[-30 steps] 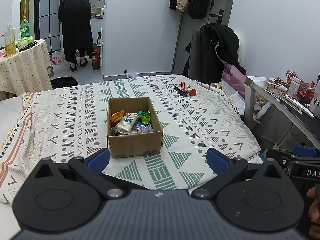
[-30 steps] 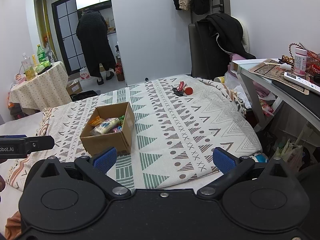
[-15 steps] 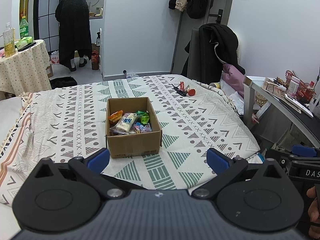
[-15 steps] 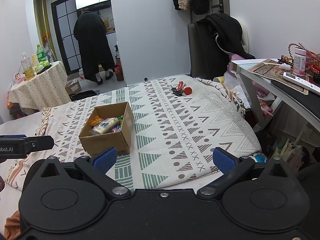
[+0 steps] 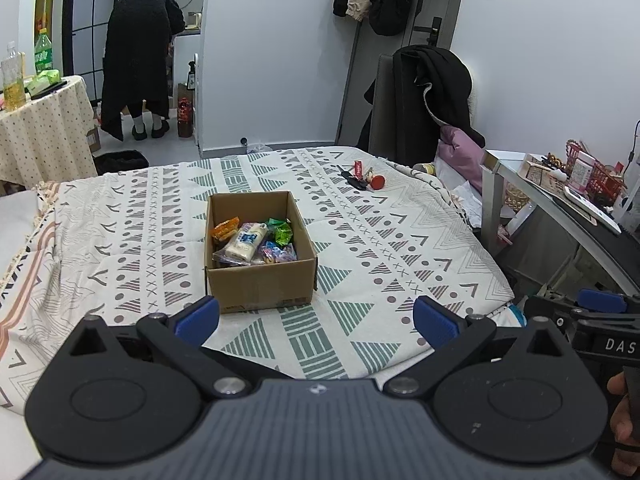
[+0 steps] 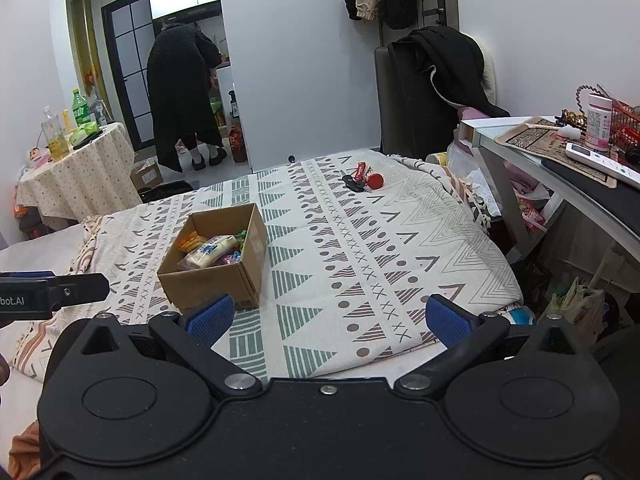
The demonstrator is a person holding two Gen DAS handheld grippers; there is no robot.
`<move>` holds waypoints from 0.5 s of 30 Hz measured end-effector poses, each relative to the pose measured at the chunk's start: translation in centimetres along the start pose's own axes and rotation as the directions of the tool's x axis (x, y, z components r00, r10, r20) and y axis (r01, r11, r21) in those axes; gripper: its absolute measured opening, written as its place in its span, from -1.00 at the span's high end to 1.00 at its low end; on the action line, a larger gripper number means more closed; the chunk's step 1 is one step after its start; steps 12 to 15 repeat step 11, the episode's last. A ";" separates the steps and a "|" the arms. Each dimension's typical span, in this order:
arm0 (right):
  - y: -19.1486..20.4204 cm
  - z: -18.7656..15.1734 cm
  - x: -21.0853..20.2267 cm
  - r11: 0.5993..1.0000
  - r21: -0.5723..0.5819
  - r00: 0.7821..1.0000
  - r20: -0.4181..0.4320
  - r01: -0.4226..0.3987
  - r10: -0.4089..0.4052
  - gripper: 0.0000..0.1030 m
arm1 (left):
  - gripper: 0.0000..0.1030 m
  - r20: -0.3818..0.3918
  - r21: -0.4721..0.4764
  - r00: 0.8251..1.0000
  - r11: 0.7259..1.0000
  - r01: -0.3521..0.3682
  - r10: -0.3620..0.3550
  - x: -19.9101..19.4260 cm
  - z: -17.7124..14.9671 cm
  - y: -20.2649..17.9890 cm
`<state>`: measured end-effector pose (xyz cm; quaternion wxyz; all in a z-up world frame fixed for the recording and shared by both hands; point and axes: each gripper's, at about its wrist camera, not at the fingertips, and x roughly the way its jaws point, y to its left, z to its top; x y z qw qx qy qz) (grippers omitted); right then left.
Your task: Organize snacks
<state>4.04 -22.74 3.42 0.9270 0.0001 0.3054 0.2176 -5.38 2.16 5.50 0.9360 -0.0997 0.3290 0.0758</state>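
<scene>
box [image 5: 260, 276]: open cardboard, on the bed [image 5: 400, 248] left of mid, long axis running away from the left camera, near short wall facing the left gripper; seen from the right wrist at a slant, near corner turned toward that camera.
snacks [image 5: 252, 240]: inside the box, heaped toward its near half; white pack [image 5: 246, 242] lying lengthwise along the box axis, orange pack [image 5: 225, 227] at its left, green wrappers [image 5: 282, 232] at right, small coloured ones in front.
left gripper [image 5: 316, 318]: spread wide, blue pads apart, nothing between them, low over the near bed edge, just short of the box.
right gripper [image 6: 326, 318]: spread wide too, holding nothing, aimed at bare cover right of the box.
edges: bed's near edge right under both grippers; right edge dropping toward a desk [image 6: 560, 168].
room: bare cover all round the box, widest to its right and behind; keys [image 5: 360, 178] well apart near the far right corner.
change: box slightly nearer and lower in both views than a second ago; pad spread same as before; snacks unmoved; person [image 5: 138, 60] in the doorway shifted a little.
</scene>
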 end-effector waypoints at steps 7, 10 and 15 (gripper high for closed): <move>0.2 -0.1 -0.1 1.000 -0.002 1.000 0.003 0.000 0.000 -1.00 | -0.99 0.023 0.015 1.000 1.000 -0.013 0.013 -0.5 0.0 -0.3; 0.3 -0.1 -0.1 1.000 0.000 1.000 0.000 -0.001 0.001 -1.00 | -0.99 0.023 0.009 1.000 1.000 -0.012 0.012 -0.5 0.1 -0.2; 0.3 -0.2 -0.1 1.000 -0.001 1.000 0.000 -0.001 0.001 -1.00 | -0.99 0.021 0.011 1.000 1.000 -0.011 0.011 -0.5 0.1 -0.2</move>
